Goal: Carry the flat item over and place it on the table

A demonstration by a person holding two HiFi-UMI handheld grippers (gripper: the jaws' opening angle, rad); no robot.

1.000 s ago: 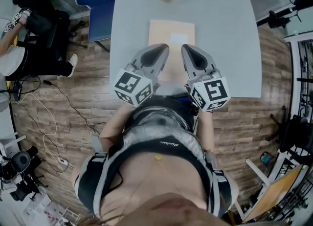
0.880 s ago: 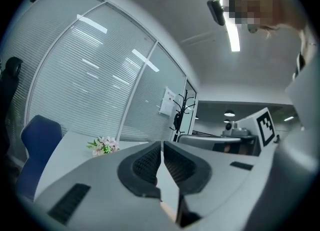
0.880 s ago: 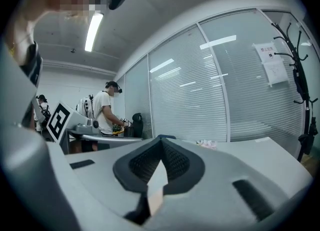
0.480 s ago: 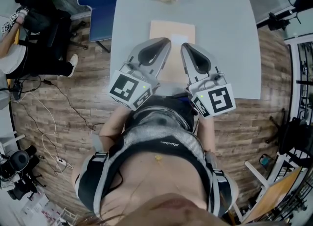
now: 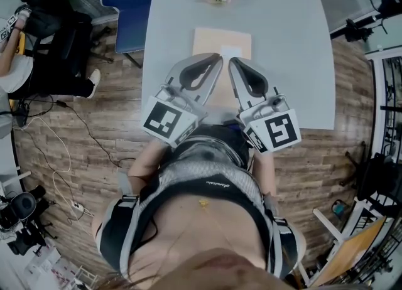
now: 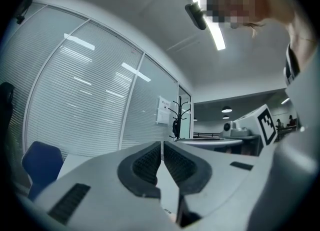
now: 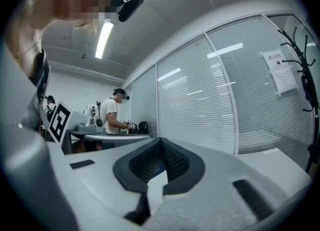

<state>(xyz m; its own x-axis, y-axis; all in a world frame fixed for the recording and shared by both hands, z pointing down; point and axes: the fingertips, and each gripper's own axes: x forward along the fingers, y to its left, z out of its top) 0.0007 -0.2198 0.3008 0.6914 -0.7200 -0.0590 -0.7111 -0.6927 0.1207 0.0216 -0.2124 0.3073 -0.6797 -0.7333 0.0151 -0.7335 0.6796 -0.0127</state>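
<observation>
Tan flat envelope (image 5: 221,39) lies on the grey worktop (image 5: 295,63) just ahead of and partly under both tools, long axis pointing away from the person, with left tool (image 5: 217,58) and right tool (image 5: 231,61) both closed, empty and equally near.

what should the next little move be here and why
Probably draw both grippers back toward the body. The envelope already lies flat on the table, and the left gripper and right gripper hover above its near part with fingers shut on nothing, so nothing seems left to carry.
</observation>
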